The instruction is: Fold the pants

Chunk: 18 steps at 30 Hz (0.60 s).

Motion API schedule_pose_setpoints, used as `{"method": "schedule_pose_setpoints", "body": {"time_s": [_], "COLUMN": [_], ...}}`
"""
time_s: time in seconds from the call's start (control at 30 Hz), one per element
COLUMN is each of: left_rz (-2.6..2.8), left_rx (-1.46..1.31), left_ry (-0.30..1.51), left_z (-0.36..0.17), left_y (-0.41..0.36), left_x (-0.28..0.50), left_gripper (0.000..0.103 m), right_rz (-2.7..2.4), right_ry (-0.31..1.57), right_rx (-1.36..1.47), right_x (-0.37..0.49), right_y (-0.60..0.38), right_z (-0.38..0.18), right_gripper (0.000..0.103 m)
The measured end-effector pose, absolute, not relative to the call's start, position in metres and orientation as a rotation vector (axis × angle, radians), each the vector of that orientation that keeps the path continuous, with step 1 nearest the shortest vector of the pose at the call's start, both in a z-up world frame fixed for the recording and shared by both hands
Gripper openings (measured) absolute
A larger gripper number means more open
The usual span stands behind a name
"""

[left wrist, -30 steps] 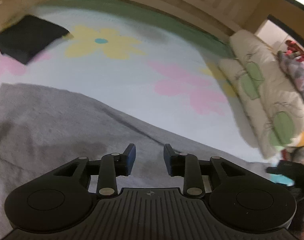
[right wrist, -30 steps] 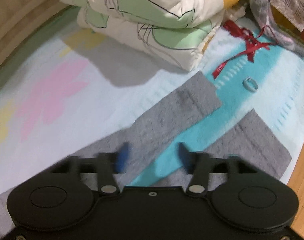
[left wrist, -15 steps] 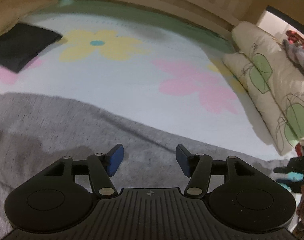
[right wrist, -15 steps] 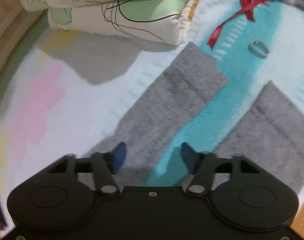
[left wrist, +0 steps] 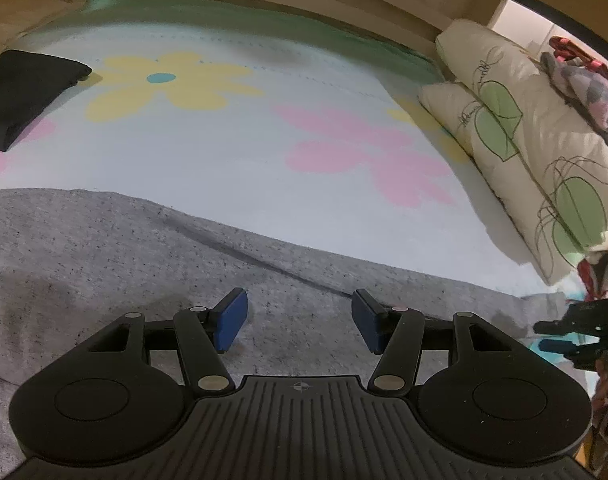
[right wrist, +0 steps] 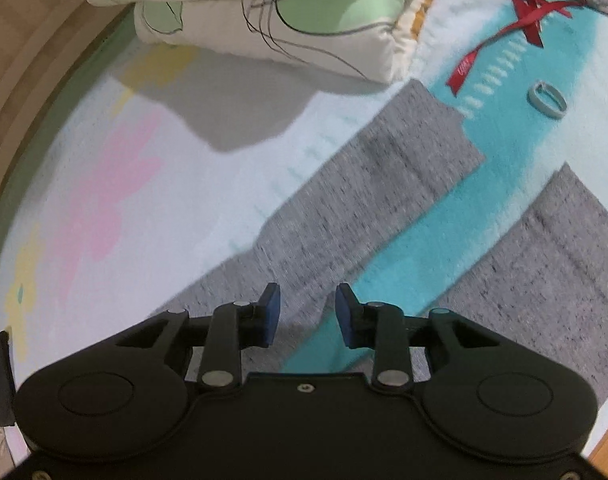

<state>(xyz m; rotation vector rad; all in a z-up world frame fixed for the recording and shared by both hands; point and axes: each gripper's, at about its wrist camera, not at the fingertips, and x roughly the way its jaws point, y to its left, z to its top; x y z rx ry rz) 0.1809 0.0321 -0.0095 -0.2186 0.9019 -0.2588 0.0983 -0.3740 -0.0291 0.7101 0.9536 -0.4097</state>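
Left claw [left wrist: 300, 320]: blue pads spread wider than a second ago, empty, low over the upper part of the grey flecked knit pants [left wrist: 104, 256]. Right claw [right wrist: 307, 316]: narrowed but still parted, empty, at the inner edge of one leg [right wrist: 383, 188]. Probably lining up grabs. Legs lie flat, splayed on a fuzzy flower-print blanket [left wrist: 232, 148]; quilted pillows [left wrist: 535, 160] beyond.

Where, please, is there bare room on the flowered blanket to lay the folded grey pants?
Free: the flowered blanket between the grey pants, the black folded cloth and the cream leaf-print duvet. Crowded: near the pant legs, by the red ribbon and pale blue ring.
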Motion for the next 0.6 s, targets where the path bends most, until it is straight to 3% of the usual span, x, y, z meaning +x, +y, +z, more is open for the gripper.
{"method": "schedule_pose_setpoints", "body": {"time_s": [0.6], "left_rz": [-0.239], "left_rx": [-0.242], "left_ry": [0.926], "left_z": [-0.018], "left_y": [0.037], "left_x": [0.189], "left_gripper": [0.056], "right_rz": [-0.455], "right_ry": [0.896], "right_rx": [0.818], "right_x": [0.102], "right_y": [-0.377], "right_z": [-0.042], "right_gripper": [0.044]}}
